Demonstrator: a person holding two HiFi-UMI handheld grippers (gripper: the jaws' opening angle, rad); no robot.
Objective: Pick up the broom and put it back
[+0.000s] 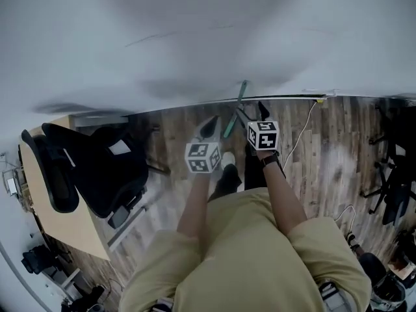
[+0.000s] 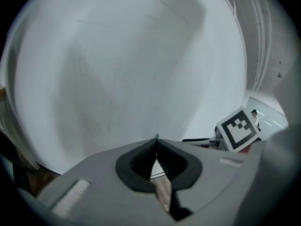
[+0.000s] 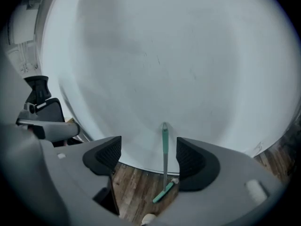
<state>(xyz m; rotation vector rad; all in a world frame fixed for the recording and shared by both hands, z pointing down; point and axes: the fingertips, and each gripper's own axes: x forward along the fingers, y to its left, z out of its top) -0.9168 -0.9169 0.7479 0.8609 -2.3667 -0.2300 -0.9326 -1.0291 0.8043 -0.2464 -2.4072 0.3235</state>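
The broom (image 1: 238,104), with a green handle and a green head, leans upright against the white wall (image 1: 195,31), its head resting on the wooden floor. In the right gripper view the broom (image 3: 165,149) shows between the jaws but well beyond them, untouched. My right gripper (image 1: 262,112) (image 3: 148,154) is open with nothing in it, just right of the broom. My left gripper (image 1: 209,127) (image 2: 156,142) hangs left of the broom, its pads meeting at the tips with nothing between them. Both grippers are raised above the floor and face the wall.
A black office chair (image 1: 97,168) stands at a wooden desk (image 1: 71,223) on the left. A white cable (image 1: 300,132) runs over the floor by the wall at the right. More dark chairs (image 1: 393,174) stand at the far right. The person's shoe (image 1: 227,161) is below the grippers.
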